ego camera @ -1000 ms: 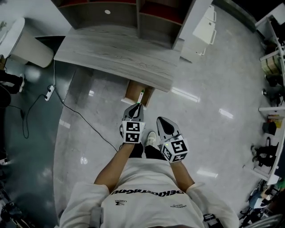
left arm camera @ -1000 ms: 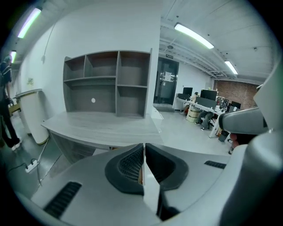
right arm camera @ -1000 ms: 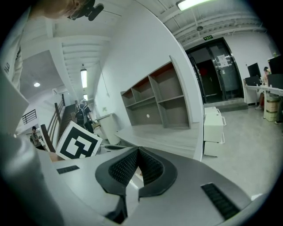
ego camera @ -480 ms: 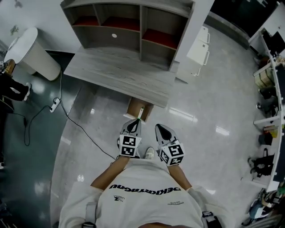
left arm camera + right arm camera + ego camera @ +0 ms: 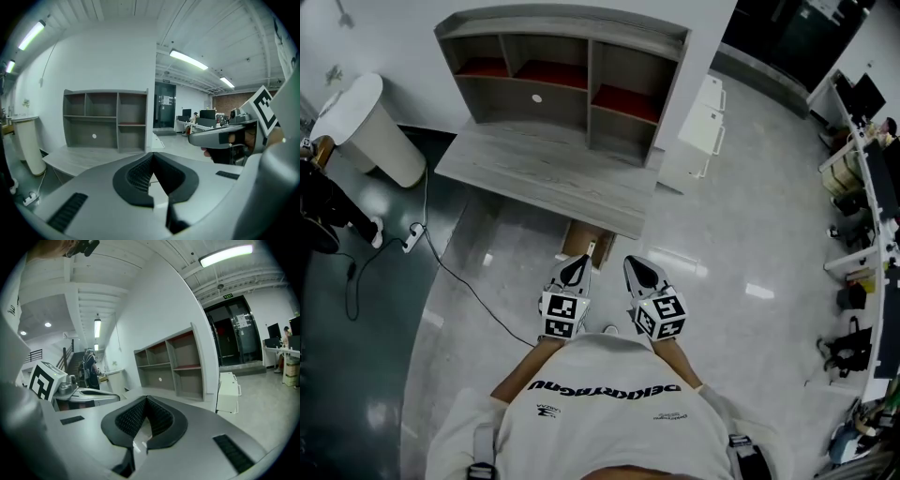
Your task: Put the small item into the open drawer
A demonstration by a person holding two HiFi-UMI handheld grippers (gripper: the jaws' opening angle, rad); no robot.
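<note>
While the person in a white shirt (image 5: pixel 600 412) stands and looks down, a shiny grey floor (image 5: pixel 750 234) spreads out all around. On the far side sits a long grey wooden desk (image 5: pixel 544 173) with a grey box of open shelves (image 5: pixel 562 70) on top. A tall white cabinet (image 5: pixel 698 131) stands to the right of the desk, and a round white stand (image 5: pixel 370 127) is on its left. An open brown wooden drawer (image 5: pixel 577 242) sticks out from under the desk's near edge. The left gripper (image 5: pixel 577 262) is on the near side of the drawer, its two jaws pressed together with nothing between them. The right gripper (image 5: pixel 631 264) is beside it on the right, its jaws pressed together and empty too. The small item (image 5: pixel 592 250), a thin pale stick, shows at the drawer's right side, just past the left gripper's tip, and neither tool holds it.
</note>
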